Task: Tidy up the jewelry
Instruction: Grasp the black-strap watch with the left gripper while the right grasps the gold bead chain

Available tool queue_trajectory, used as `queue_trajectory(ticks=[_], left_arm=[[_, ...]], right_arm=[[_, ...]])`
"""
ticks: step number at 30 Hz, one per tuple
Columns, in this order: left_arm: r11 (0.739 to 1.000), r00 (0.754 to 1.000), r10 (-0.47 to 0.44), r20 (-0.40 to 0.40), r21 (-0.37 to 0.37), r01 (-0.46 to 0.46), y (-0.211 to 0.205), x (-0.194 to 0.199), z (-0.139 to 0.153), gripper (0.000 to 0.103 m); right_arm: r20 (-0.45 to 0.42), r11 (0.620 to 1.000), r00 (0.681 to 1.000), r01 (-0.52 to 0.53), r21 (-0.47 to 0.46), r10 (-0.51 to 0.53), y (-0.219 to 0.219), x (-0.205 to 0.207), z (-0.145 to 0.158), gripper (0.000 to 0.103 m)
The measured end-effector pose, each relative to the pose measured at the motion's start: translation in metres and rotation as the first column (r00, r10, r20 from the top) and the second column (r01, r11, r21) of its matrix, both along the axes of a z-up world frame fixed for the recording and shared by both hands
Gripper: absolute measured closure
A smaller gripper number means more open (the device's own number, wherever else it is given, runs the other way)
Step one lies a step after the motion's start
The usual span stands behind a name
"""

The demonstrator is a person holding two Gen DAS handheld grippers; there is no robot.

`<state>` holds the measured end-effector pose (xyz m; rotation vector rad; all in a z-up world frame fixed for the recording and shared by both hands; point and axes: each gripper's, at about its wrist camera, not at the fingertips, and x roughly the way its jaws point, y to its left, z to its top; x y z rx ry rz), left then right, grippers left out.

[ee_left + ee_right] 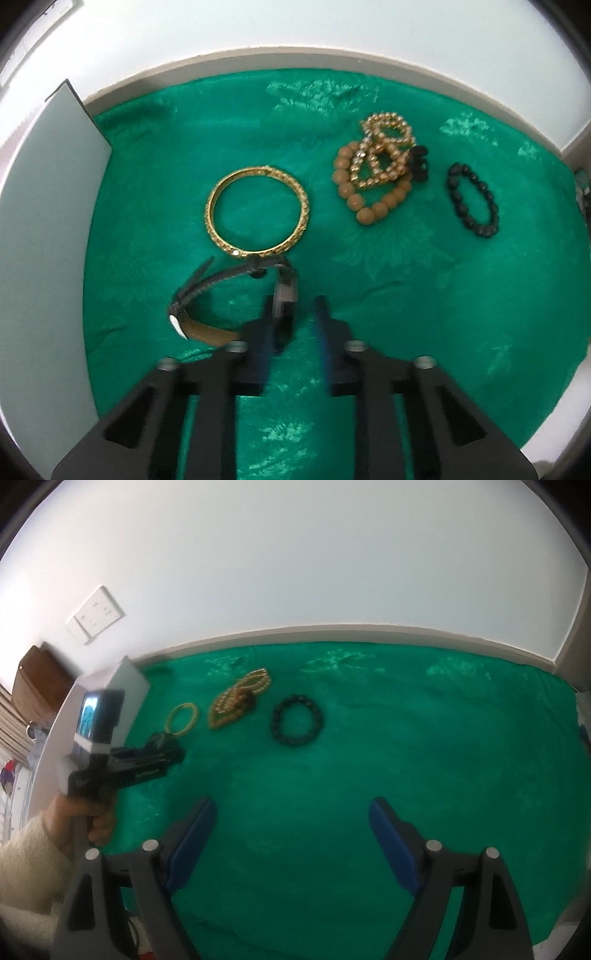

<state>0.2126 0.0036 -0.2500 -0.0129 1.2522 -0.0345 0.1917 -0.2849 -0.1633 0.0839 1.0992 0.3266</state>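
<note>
Your left gripper (293,314) hovers with jaws slightly apart at the watch (236,295) on the green cloth (406,295), gripping nothing; your right gripper (291,823) waits wide open and empty. The gold bangle (258,210), black bead bracelet (472,199) and tangled bracelet pile (373,166) lie loose, so sorting appears barely begun.

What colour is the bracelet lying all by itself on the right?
Black. The bead bracelet shows best in the left wrist view, on the green cloth.
</note>
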Motion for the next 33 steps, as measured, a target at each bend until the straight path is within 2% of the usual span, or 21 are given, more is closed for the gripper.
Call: queue_trajectory(ticks=[4, 8, 13, 17, 23, 27, 29, 33], left_arm=[[1.000, 1.000, 0.002, 0.011, -0.004, -0.002, 0.003, -0.003, 0.000, 0.094], [1.000, 1.000, 0.009, 0.013, -0.005, -0.009, 0.008, -0.012, 0.005, 0.094], [0.999, 0.999, 0.038, 0.015, -0.026, -0.038, 0.018, -0.033, 0.017, 0.094], [0.997, 0.998, 0.067, 0.011, -0.048, -0.067, 0.028, -0.048, 0.026, 0.094], [0.995, 0.997, 0.081, 0.013, -0.063, -0.080, 0.035, -0.058, 0.038, 0.094], [0.994, 0.996, 0.090, 0.007, -0.071, -0.089, 0.040, -0.062, 0.042, 0.094], [0.993, 0.995, 0.095, 0.001, -0.074, -0.095, 0.044, -0.064, 0.042, 0.094], [0.993, 0.995, 0.102, -0.013, -0.065, -0.103, 0.050, -0.067, 0.041, 0.094]], right_arm=[[-0.019, 1.000, 1.000, 0.008, -0.012, -0.008, -0.004, 0.013, -0.015, 0.017], [-0.059, 0.999, 0.998, -0.004, 0.042, 0.006, -0.001, 0.027, -0.030, 0.017], [-0.039, 0.994, 0.997, -0.069, 0.080, 0.072, 0.023, 0.055, -0.038, 0.027], [-0.010, 0.985, 0.988, -0.153, 0.080, 0.155, 0.055, 0.088, -0.046, 0.047], [0.020, 0.954, 0.953, -0.301, -0.005, 0.301, 0.107, 0.131, -0.075, 0.049], [-0.018, 0.944, 0.944, -0.330, -0.006, 0.330, 0.126, 0.151, -0.096, 0.062], [-0.022, 0.937, 0.938, -0.348, -0.023, 0.347, 0.131, 0.156, -0.102, 0.064], [-0.002, 0.914, 0.915, -0.404, -0.035, 0.404, 0.139, 0.154, -0.103, 0.088]])
